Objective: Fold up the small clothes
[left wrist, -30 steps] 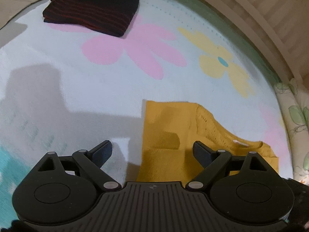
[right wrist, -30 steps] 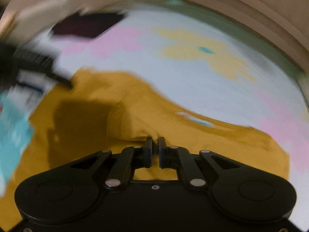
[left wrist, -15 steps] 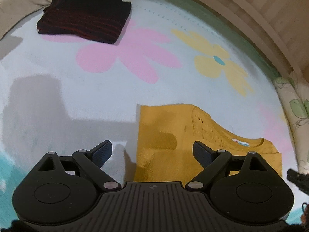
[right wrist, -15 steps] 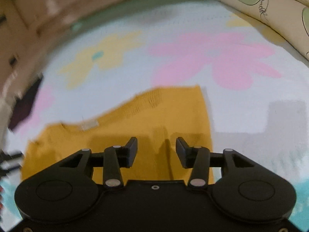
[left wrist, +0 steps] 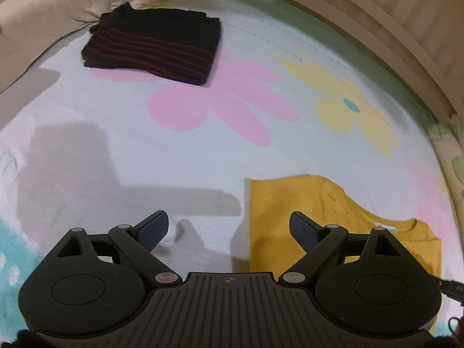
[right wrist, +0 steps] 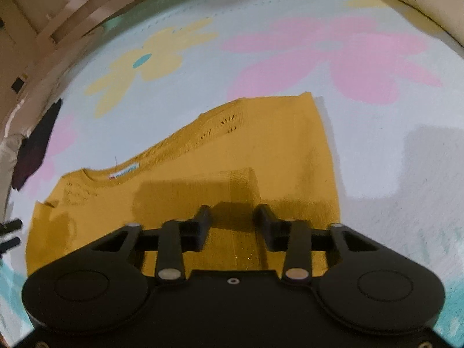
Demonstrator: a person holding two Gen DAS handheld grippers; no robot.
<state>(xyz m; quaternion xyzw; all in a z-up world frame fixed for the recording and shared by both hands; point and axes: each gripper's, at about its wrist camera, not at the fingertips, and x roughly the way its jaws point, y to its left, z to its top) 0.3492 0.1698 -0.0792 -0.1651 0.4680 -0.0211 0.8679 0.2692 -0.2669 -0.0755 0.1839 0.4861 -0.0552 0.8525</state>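
A mustard-yellow knit sweater (right wrist: 203, 174) lies flat on the flowered blanket (right wrist: 377, 174), partly folded, with its collar label toward the left. My right gripper (right wrist: 233, 224) is open and empty just above the sweater's near part. My left gripper (left wrist: 229, 227) is open and empty over bare blanket, with the sweater (left wrist: 290, 203) to its right. A folded black garment with red stripes (left wrist: 153, 46) lies at the far left of the blanket (left wrist: 87, 150).
A cream pillow (left wrist: 49, 8) borders the blanket at the far left. A wooden slatted bed frame (left wrist: 406, 14) runs along the far edge. A leaf-print cushion (left wrist: 452, 159) sits at the right. The black garment (right wrist: 34, 145) shows at the right wrist view's left edge.
My right gripper let go of the sweater, opened and drew back to view it from the other side. My left gripper shifted left, so the sweater now sits further right in its view.
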